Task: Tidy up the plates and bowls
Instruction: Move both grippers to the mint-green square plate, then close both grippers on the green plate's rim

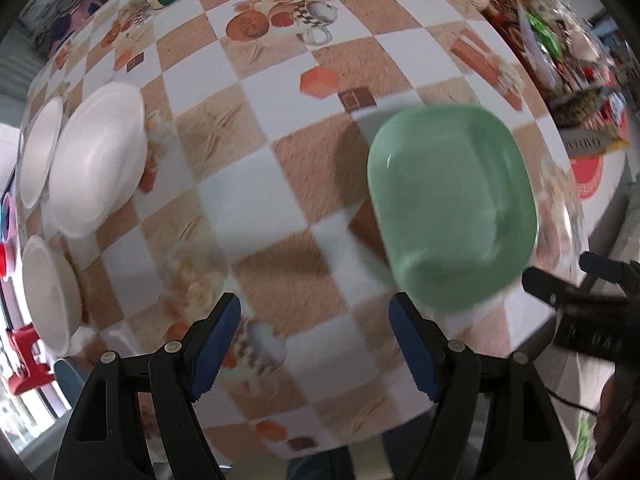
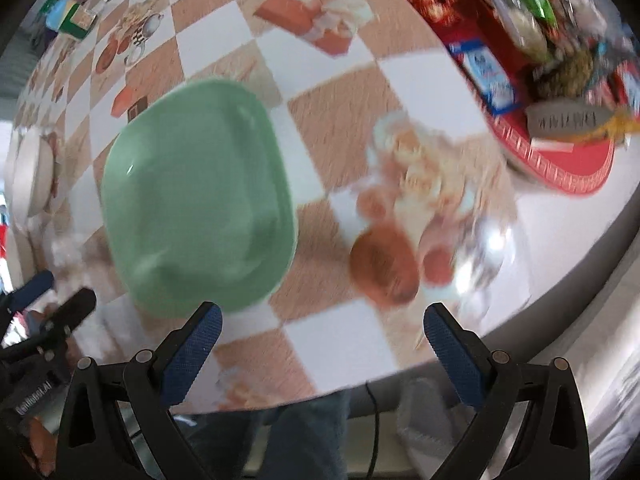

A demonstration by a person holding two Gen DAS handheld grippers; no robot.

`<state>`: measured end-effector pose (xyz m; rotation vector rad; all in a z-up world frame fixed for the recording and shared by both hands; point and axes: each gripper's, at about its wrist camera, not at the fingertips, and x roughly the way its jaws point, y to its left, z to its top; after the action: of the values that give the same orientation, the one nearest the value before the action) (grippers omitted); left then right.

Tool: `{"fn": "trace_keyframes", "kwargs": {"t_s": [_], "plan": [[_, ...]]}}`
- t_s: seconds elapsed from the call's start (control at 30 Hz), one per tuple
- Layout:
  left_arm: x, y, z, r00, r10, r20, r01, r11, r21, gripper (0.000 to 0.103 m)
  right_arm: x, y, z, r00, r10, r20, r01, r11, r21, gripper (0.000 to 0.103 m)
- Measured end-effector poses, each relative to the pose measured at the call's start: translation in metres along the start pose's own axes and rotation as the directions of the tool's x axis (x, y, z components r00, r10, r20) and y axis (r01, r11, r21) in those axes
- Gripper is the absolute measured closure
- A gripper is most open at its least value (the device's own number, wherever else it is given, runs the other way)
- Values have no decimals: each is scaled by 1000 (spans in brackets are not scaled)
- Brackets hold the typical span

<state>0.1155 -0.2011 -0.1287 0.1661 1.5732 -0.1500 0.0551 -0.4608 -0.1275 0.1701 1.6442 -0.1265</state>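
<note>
Both grippers hang spread and empty — left gripper [image 1: 316, 344], right gripper [image 2: 322, 354] — just short of the green plate [image 1: 452, 204], which lies on the checked tablecloth [image 1: 256, 168]. Farther left sit the white bowls [image 1: 96, 164]. Likely an approach step; next, pinch the plate's near rim.

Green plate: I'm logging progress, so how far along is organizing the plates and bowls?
Early, it seems. Done: white dishes are grouped at the table's left edge, though blur hides whether they are stacked. In hand: nothing; the left gripper and right gripper are both open beside the green plate. Left: the green plate lies alone, apart from them.
</note>
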Motion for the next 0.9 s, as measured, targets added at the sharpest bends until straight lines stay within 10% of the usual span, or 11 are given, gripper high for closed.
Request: {"fn": "trace_keyframes", "kwargs": {"t_s": [0.67,0.9], "plan": [[46,-13,51,999,40,-20,-42,993,-111,23,36,20,55,999,-42,24,46,982,-181,4],[50,-35,57,1000,-13,-20,11,993,-117,34,28,27,52,997,-55,62,67,974,-218,49]]}}
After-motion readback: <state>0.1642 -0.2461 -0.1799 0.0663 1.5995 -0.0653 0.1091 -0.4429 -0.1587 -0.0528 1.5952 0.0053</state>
